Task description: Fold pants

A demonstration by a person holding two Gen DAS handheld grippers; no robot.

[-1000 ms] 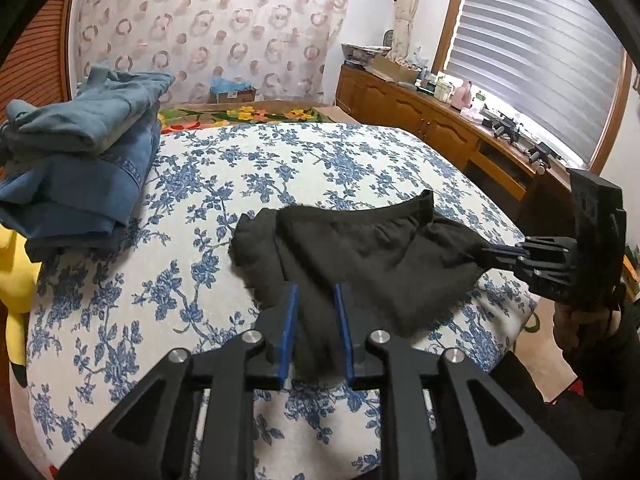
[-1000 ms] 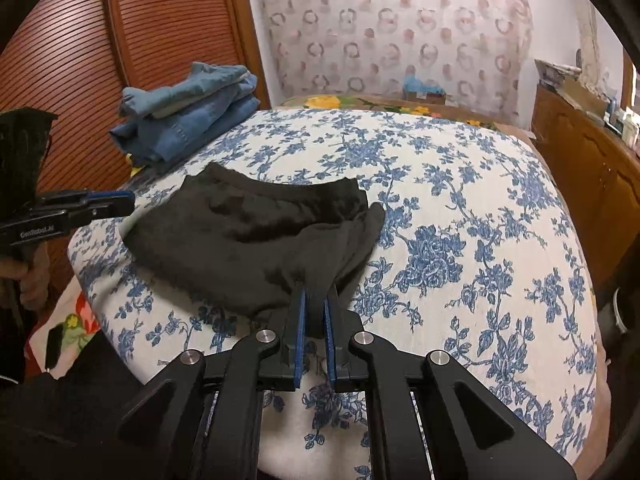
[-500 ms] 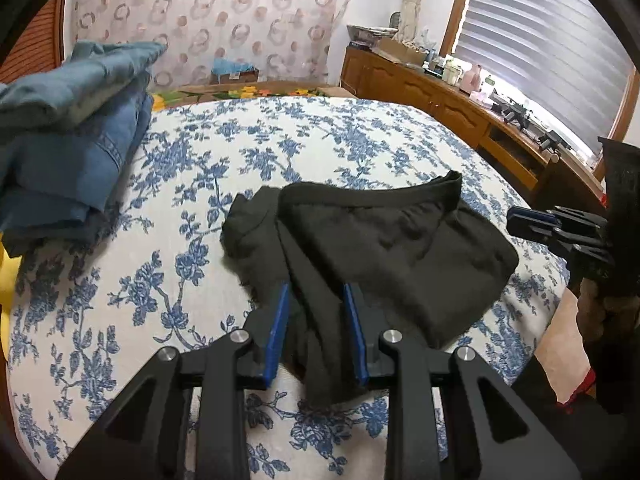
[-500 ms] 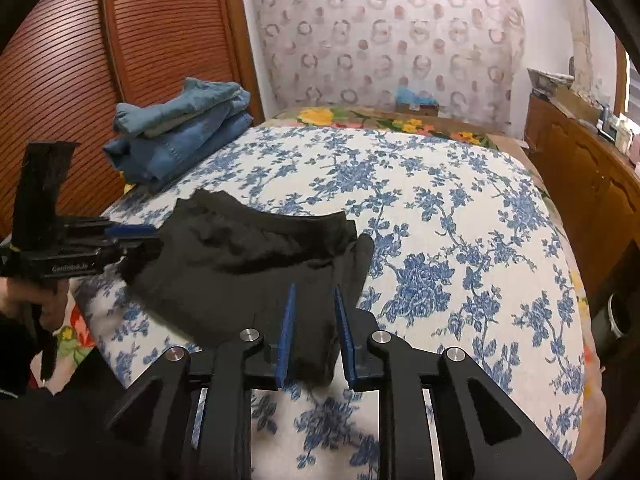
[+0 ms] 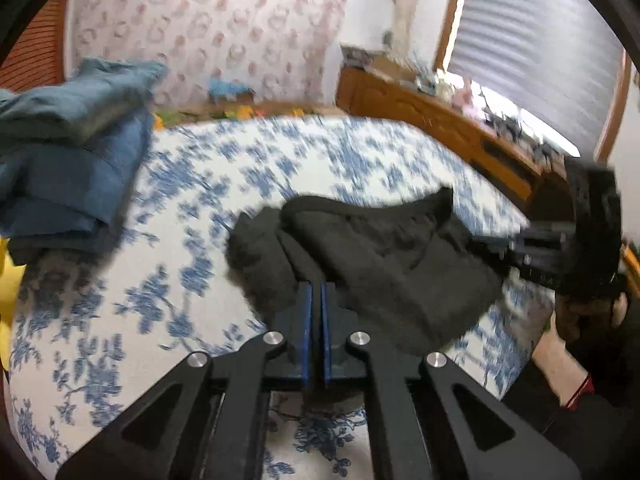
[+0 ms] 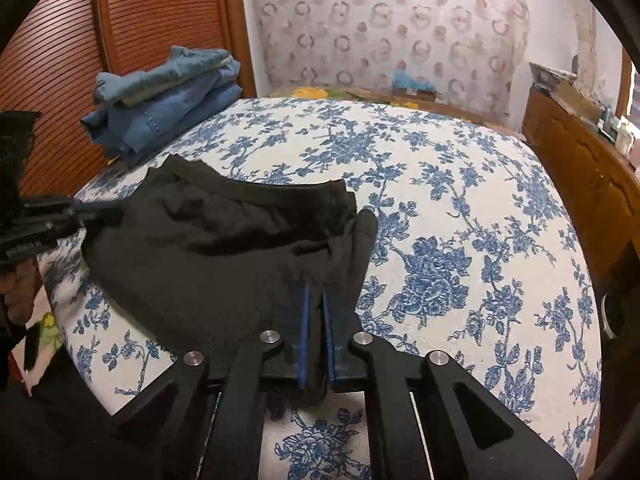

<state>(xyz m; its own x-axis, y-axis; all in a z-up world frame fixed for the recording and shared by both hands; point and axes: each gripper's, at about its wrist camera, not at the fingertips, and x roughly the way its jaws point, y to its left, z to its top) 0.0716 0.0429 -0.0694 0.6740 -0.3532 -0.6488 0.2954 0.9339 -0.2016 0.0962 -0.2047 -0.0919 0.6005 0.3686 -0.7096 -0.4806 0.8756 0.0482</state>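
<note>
Over on the left edge of the bed (image 6: 460,168) sits a jeans stack (image 6: 168,100), well apart from the black pants (image 6: 224,248) lying bunched near the front edge. Left gripper (image 5: 316,300) has its jaws pinched together on the near hem of the pants, and right gripper (image 6: 314,300) is clamped on the hem at the other end, pads almost touching with cloth between.

What worries me: the left view is smeared with motion, so that hand is moving fast. A quick pull could slip the thin bite out of one gripper, or drag the pants off the edge. Also the fabric is already rumpled on the left side, so the fold may trap wrinkles.
</note>
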